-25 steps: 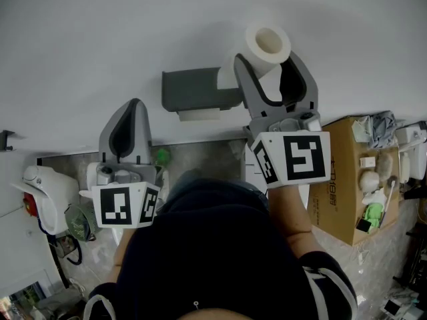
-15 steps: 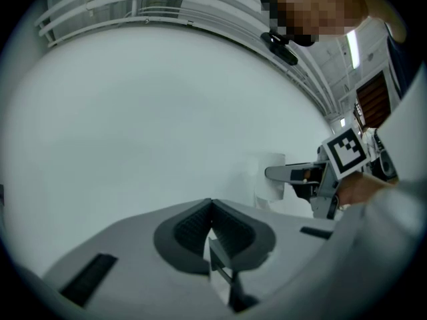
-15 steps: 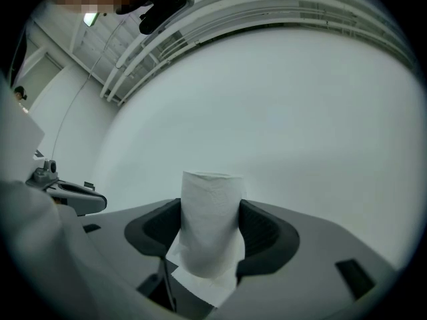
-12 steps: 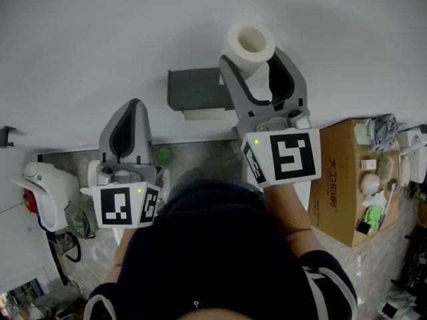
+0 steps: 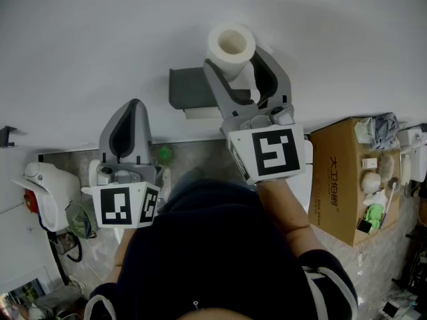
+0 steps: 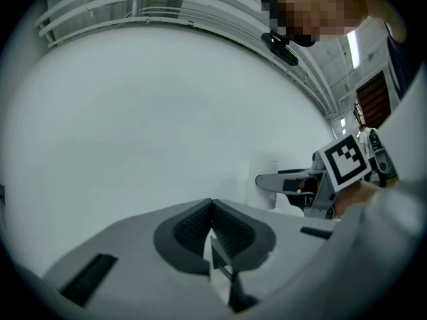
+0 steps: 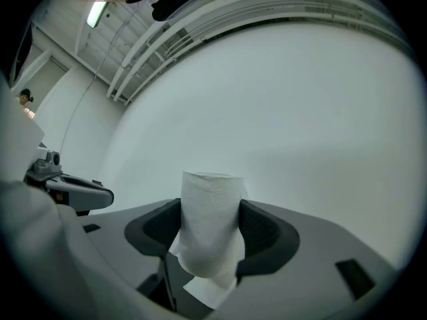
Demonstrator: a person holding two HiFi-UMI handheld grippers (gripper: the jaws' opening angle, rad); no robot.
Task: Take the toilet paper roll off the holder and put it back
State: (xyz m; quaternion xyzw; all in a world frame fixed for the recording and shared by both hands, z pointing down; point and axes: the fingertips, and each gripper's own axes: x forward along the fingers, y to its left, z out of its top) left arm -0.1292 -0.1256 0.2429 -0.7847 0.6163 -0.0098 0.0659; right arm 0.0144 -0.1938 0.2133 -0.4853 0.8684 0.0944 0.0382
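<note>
- The first half looks done: the white toilet paper roll is off the dark grey wall-mounted holder and is carried by the right hand-held gripper.
- Putting it back is still to do. The roll sits just beside the holder's right end, and I cannot tell whether they touch.
- In the right gripper view, the dark pads press both sides of the roll, so the jaws are parted only by its width. A loose sheet hangs below.
- The right arm reaches towards the white wall, with the hand-held gripper angled left towards the holder and the roll's hollow core facing up at the head camera.
- The left hand-held gripper is held low and well apart from the holder. Its jaws are closed together with nothing between them.
</note>
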